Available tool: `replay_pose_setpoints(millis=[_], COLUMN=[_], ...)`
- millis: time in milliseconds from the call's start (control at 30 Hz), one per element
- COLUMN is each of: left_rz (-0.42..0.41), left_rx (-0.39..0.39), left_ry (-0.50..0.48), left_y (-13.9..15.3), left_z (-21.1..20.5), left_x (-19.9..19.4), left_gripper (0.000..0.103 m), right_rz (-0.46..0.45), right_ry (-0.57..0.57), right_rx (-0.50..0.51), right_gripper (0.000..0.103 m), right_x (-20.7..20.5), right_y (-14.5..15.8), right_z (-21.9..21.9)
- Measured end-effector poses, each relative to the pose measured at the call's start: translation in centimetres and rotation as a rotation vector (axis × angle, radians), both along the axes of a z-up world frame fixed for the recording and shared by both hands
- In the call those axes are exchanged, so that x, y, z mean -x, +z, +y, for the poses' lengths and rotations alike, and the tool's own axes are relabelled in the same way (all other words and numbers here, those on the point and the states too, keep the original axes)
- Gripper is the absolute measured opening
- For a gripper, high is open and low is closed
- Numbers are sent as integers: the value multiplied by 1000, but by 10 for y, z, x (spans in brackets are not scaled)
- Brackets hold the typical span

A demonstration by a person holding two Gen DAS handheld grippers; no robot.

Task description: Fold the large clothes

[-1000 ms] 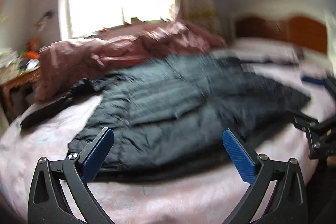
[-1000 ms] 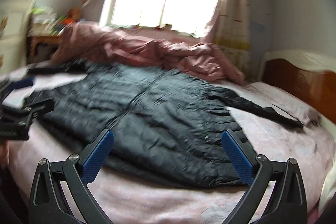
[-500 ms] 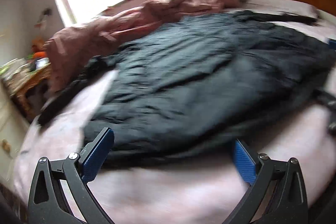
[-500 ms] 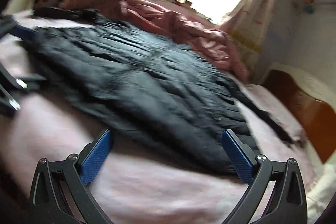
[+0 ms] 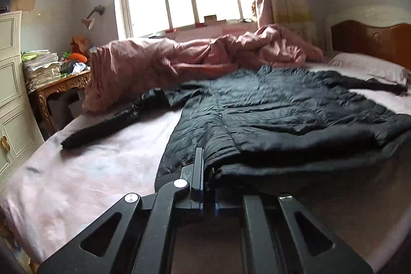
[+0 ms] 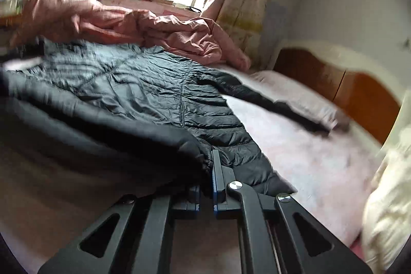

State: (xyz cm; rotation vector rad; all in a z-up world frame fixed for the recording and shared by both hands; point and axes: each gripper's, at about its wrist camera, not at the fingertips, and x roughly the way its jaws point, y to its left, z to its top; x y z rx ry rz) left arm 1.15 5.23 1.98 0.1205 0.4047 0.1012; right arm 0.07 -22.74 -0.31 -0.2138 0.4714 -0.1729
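Note:
A large black quilted down jacket (image 5: 269, 109) lies spread on a pink bed sheet (image 5: 90, 171), sleeves stretched out to either side. My left gripper (image 5: 206, 171) is shut on the jacket's near hem at its left corner. In the right wrist view the same jacket (image 6: 143, 89) lies flat, and my right gripper (image 6: 208, 171) is shut on the hem at the right corner, with the fabric lifted and bunched over the left finger. The right sleeve (image 6: 272, 104) runs toward the pillow.
A crumpled pink duvet (image 5: 192, 58) lies along the far side under the window. A wooden headboard (image 5: 372, 40) and pillow (image 5: 370, 66) are at the right. A wooden table (image 5: 56, 89) and white cabinet (image 5: 12, 99) stand left of the bed. A cream cloth (image 6: 385, 197) hangs at right.
Both grippers were open above the hem; they have come down to the jacket's near edge and closed on it, one at each corner.

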Motion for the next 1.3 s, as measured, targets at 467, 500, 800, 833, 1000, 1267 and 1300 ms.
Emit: replay_pose_setpoints(millis=[467,500,800,833,1000,1267,1300], left_rz=[138,177,128,87,-14,239,270], left_rx=[15,34,30,9,9,149,162], left_ry=[-55,-59,-91,-87,-77,-12,-23], left_y=[61,55,11,13,26,1,-5], left_z=[19,23,28,27,32,75,78], left_x=[-45,-62,-114,-109,-96,-116,-120], left_gripper=[14,14,54,74,103,90,85], right_rz=[-66,-47,64,69,23,70,132], right_ry=[95,85,19,22,33,30,33], right_rx=[24,37,1,-6,-76,-257,-323], right_gripper=[12,18,86,86,87,89,89], right_x=[-28,-43,-146,-146,-140,-110,-114], right_y=[98,97,45,40,48,53,44], right_z=[0,1,-16,-19,-45,-85,-96])
